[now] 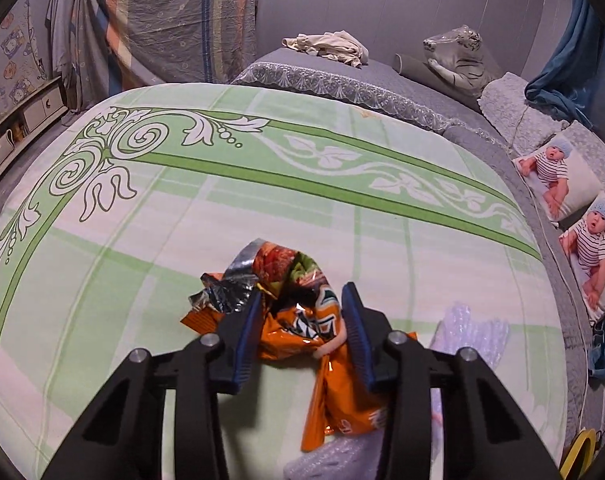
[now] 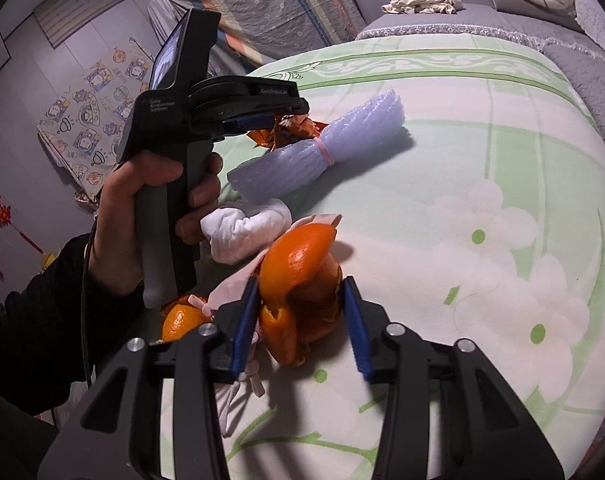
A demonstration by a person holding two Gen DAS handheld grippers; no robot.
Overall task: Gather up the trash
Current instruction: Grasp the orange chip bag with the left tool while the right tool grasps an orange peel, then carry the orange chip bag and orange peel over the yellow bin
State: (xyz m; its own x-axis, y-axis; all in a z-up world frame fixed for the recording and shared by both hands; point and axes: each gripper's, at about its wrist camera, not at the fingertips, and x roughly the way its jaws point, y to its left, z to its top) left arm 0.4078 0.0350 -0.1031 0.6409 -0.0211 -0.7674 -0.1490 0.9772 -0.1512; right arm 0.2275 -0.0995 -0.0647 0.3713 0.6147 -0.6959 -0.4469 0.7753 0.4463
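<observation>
Both views are evenly and fairly brightly lit by soft indoor light from above, with a cool cast on the grey walls. The bedspread (image 1: 302,184) is well exposed and sharp at the centre. The orange snack wrapper (image 1: 302,320) shows small glints of glare on its foil, and the orange peel (image 2: 302,264) carries a soft highlight. Dark shadows fall on the cloth under the peel and the foam net bundle (image 2: 322,148). Fisheye distortion bows the bed's edges, and black vignetting fills the corners.
</observation>
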